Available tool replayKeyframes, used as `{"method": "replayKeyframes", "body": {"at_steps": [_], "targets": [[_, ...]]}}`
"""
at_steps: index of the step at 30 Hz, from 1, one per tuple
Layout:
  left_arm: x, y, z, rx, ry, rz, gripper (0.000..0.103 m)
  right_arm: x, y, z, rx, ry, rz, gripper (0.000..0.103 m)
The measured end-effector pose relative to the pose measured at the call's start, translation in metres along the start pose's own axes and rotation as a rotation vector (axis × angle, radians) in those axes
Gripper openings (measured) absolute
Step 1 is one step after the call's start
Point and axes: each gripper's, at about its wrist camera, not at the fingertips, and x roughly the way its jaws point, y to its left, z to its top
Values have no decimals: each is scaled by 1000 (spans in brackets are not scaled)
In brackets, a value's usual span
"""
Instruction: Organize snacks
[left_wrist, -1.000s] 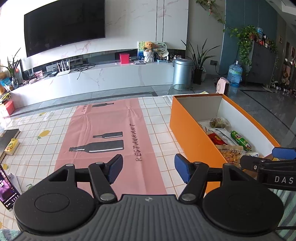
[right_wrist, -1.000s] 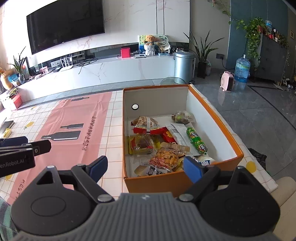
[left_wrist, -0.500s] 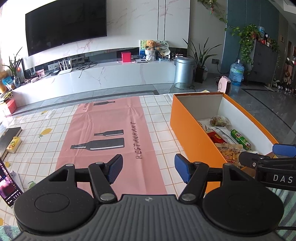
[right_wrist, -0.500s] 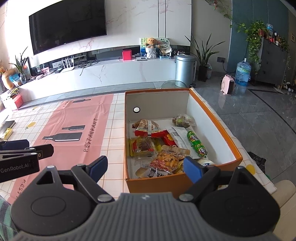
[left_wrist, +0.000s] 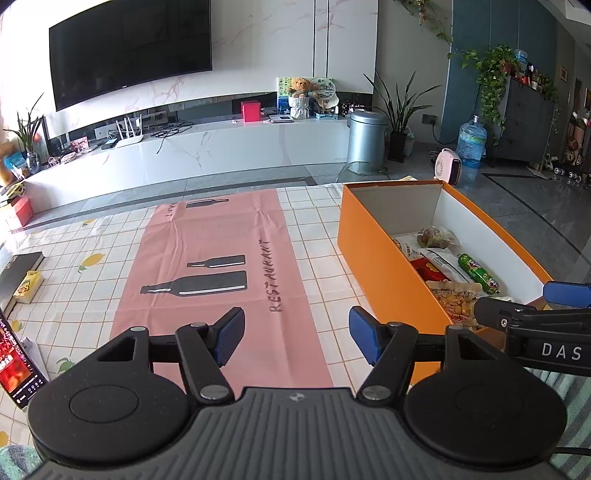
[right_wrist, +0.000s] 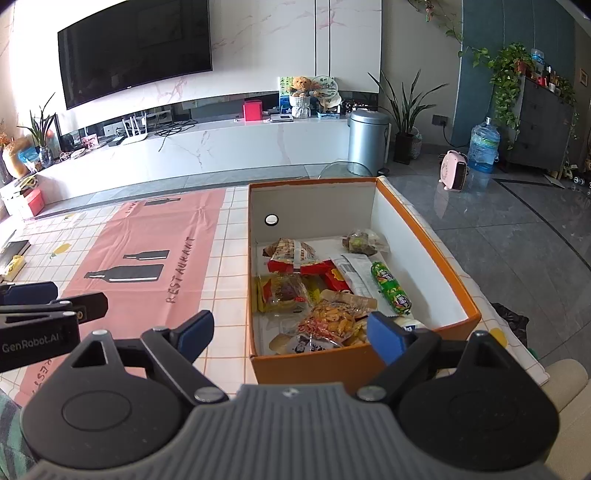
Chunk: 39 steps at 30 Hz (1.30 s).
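Both sets of jaws are standing wide apart and holding nothing. The left gripper (left_wrist: 295, 334) is hanging over the pink mat (left_wrist: 218, 266) on the checked tablecloth (left_wrist: 317, 236). The right gripper (right_wrist: 290, 330) is hanging over the near end of the orange box (right_wrist: 436, 236). Snack packs (right_wrist: 332, 321) are lying inside the box, with a green tube snack (right_wrist: 390, 288) resting next to them.

Snack packets (right_wrist: 325, 291) are all piled loose in the open orange box (right_wrist: 436, 254); green sausage stick (right_wrist: 390, 287) lies flat along their right edge
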Motion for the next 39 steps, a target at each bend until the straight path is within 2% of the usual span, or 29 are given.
{"method": "replayKeyframes", "body": {"at_steps": [39], "targets": [[-9,-3,0,-21,-4,-5,78,-3,5,2,-9,-6,7,90]]}}
